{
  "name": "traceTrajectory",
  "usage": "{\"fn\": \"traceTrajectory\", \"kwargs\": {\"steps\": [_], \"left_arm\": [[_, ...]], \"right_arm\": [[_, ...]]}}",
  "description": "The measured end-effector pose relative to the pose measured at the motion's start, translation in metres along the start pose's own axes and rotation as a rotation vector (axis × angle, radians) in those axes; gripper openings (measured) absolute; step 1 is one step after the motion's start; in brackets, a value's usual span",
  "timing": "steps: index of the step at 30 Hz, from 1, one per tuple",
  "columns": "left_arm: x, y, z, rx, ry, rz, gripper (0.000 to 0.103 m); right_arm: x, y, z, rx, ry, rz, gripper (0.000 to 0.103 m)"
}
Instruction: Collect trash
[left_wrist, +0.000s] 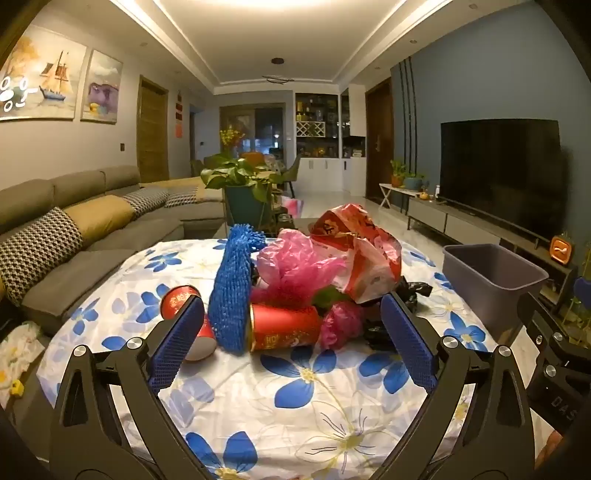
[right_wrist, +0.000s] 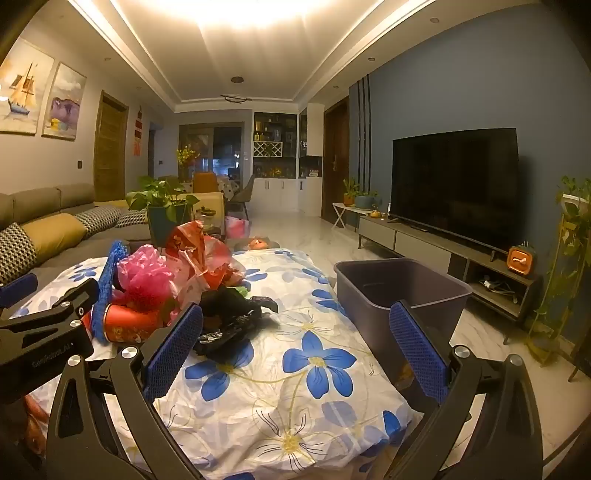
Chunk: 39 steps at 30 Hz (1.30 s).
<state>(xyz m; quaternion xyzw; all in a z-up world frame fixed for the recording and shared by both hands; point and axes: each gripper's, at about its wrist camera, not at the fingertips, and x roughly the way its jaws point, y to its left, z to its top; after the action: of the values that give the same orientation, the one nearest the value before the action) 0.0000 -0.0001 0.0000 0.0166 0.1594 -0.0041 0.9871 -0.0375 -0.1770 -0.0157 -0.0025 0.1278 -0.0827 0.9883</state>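
Observation:
A pile of trash lies on the flower-print table (left_wrist: 295, 406): a blue foam net sleeve (left_wrist: 232, 295), a red can on its side (left_wrist: 284, 326), a red paper cup (left_wrist: 184, 306), pink plastic bags (left_wrist: 295, 266), a red-and-white bag (left_wrist: 362, 251) and a black bag (right_wrist: 229, 321). My left gripper (left_wrist: 291, 332) is open and empty, just short of the pile. My right gripper (right_wrist: 295, 343) is open and empty, between the black bag and the grey bin (right_wrist: 399, 295). The left gripper's body (right_wrist: 48, 325) shows in the right wrist view.
The grey bin (left_wrist: 491, 280) stands off the table's right edge. A sofa (left_wrist: 74, 236) runs along the left. A potted plant (left_wrist: 243, 192) stands behind the table. A TV (right_wrist: 454, 184) on a low cabinet lines the right wall.

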Motion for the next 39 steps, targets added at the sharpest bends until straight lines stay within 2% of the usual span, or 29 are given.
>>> {"fn": "traceTrajectory", "kwargs": {"steps": [4,8,14,39], "left_arm": [[-0.002,-0.001,0.000,0.000,-0.005,0.020,0.095],[-0.001,0.004,-0.001,-0.037,0.003,-0.013,0.095],[0.000,0.006,0.000,-0.051,0.005,-0.017,0.095],[-0.002,0.009,-0.002,-0.057,0.004,-0.011,0.095]], "right_arm": [[0.000,-0.001,0.000,0.009,-0.003,0.002,0.098],[-0.001,-0.002,0.001,0.010,-0.006,0.001,0.098],[-0.001,-0.005,0.003,0.015,-0.009,0.002,0.098],[-0.005,-0.004,0.005,0.018,-0.026,0.001,0.098]]}}
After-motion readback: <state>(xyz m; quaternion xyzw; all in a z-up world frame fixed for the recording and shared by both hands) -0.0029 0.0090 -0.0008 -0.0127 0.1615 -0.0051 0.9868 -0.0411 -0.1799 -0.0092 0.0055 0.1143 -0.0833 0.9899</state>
